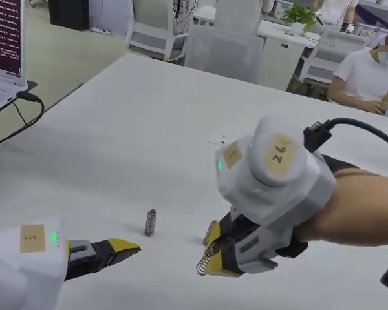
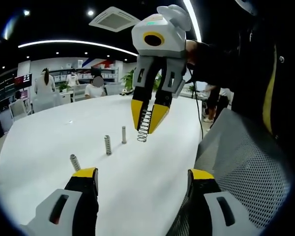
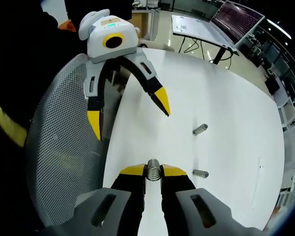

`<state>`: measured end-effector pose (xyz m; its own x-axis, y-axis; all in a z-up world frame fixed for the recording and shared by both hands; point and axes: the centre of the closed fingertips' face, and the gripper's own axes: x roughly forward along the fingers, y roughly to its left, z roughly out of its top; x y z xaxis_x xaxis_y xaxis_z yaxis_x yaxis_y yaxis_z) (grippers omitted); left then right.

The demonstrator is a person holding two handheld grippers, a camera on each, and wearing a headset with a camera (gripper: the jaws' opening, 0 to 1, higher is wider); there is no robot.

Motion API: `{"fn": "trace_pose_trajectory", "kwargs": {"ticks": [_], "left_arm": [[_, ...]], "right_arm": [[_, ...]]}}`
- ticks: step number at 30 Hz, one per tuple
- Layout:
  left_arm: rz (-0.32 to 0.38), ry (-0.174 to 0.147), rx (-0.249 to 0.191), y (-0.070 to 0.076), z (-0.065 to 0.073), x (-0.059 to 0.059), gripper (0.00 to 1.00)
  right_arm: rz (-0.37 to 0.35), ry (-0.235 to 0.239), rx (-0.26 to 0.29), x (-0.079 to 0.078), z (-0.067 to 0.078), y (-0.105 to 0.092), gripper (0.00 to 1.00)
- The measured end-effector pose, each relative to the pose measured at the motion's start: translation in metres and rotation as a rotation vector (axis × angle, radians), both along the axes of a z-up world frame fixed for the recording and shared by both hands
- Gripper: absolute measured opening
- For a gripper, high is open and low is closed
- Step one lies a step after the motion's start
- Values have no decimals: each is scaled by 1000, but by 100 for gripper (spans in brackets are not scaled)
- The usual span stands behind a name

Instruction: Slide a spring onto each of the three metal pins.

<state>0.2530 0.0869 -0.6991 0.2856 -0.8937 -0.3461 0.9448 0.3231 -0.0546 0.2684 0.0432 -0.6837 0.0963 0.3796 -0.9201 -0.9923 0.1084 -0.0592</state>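
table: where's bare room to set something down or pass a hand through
Largely bare: the wide stretch of table beyond the sprung pin, up to the far edge by the chairs and the laptop at left. Crowded: the near strip, where the open left gripper and the right gripper, shut on a spring, flank that pin.

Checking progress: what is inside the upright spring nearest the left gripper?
Only its coils show: the spring stands upright on the table, and the coils cover its core, so any pin inside is hidden. A bare pin stands farther along.
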Motion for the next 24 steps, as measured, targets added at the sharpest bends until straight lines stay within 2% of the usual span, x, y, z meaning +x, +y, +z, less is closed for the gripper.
{"fn": "trace_pose_trajectory", "kwargs": {"ticks": [12,17,24], "left_arm": [[7,-5,-18,-1,4,1,72],[0,-5,-10,-2,4,-1,72],[12,-7,-19,-1,7,-1,71]], "right_arm": [[-45,-18,-10,12,9,-16,8],[-73,-27,3,18,17,-24,8],[-133,-49,-1,31,25,-46,8]]}}
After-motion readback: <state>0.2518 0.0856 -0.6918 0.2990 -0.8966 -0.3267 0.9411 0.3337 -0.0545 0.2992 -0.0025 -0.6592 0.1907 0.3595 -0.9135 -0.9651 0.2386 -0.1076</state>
